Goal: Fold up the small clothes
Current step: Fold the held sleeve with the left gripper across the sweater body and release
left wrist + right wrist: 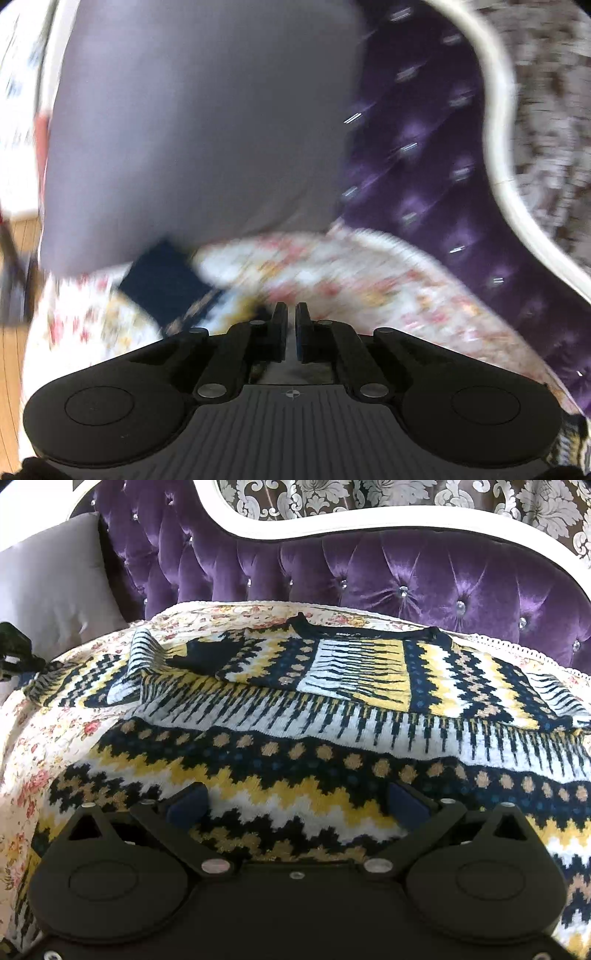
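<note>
Motion blur smears the floral cover [332, 273]; the sweater [295, 716] runs past the right edge.

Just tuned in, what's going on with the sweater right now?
The patterned sweater lies spread on a floral bedspread before a purple headboard, one sleeve folded across the chest. The right gripper hangs open over the hem. The left gripper is nearly shut near a grey pillow; its view is blurred.

patterned knit sweater [332, 716] lies spread on floral quilted bedspread [48, 731], one sleeve folded across its upper body. purple tufted velvet headboard [424, 576] stands behind the bedspread. grey pillow [51, 583] leans at left before the headboard. damask wallpaper [332, 494] lies behind the headboard's white frame [295, 524].
</note>
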`<state>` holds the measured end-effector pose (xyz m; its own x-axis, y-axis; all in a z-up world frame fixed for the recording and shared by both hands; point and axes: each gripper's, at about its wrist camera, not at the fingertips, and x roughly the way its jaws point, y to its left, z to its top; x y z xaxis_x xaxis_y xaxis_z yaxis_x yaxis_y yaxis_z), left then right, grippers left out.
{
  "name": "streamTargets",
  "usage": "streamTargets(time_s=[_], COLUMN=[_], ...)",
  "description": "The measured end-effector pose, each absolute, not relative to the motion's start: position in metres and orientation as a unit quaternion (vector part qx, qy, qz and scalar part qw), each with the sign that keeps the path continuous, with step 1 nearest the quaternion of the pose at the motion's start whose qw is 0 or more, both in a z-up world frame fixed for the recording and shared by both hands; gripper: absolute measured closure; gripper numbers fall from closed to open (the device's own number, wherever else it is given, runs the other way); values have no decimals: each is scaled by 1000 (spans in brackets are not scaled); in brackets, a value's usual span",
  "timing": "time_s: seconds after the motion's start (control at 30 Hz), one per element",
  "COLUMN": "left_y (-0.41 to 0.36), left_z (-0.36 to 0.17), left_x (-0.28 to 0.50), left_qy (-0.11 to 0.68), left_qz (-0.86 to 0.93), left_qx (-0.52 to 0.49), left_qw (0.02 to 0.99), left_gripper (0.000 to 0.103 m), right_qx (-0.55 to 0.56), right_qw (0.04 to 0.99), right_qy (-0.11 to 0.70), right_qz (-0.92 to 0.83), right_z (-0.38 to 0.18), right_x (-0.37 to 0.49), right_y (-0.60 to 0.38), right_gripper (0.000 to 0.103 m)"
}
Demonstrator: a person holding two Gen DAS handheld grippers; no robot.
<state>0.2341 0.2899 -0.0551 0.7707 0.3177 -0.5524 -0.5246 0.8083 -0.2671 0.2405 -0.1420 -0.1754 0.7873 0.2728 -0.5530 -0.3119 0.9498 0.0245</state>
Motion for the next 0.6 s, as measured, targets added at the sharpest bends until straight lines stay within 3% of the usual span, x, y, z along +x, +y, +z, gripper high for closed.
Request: streamTargets(time_s=[0.17, 0.33, 0.4, 0.47, 0.6], left_y=[213, 150, 139, 138, 161], left_z=[9, 29, 21, 8, -23], left_x=[233, 247, 252, 255, 250], left_qy=[199, 200, 214, 230, 271], left_qz=[156, 78, 57, 48, 59], left_qx=[-130, -111, -115, -127, -175], left_qw=[959, 970, 968, 964, 945], left_gripper=[98, 94, 83, 51, 36], right_qx=[-34, -22, -14, -7, 0], right_qw=[945, 946, 945, 945, 945], right_qy=[286, 282, 281, 280, 278], right_qz=[154, 160, 164, 168, 171], right_z=[-175, -175, -175, -175, -174], right_x=[240, 239, 239, 239, 239], right_y=[-142, -146, -149, -151, -152], right_gripper=[0, 0, 0, 0, 0])
